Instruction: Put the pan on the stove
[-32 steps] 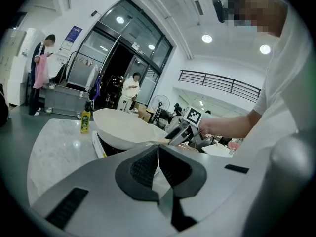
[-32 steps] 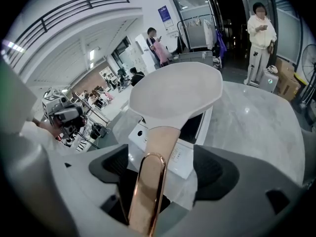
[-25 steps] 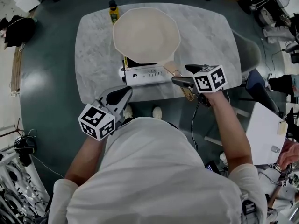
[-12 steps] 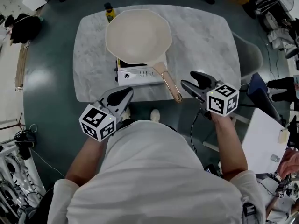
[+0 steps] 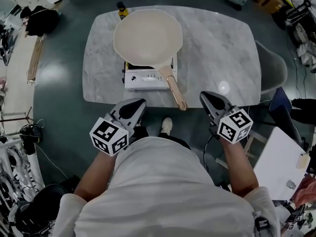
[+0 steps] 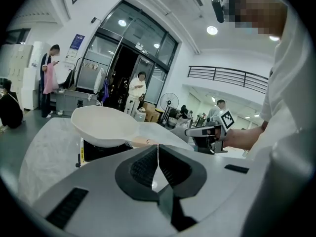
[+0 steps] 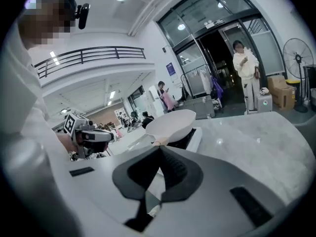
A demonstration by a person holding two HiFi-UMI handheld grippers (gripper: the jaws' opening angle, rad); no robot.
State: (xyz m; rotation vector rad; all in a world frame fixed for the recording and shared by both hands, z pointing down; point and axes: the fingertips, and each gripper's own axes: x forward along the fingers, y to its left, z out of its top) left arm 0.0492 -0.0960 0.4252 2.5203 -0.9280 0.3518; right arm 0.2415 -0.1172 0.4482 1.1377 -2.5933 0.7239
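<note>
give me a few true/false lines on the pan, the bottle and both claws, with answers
1. The pan sits on the stove. True.
2. The right claw grips the handle. False: its jaws have just closed on nothing, and it is clear of the handle.
3. The left claw is shut and empty. True.
4. The bottle stands on the floor. False: it stands on the table, behind the pan.
5. The handle points toward the person. True.
</note>
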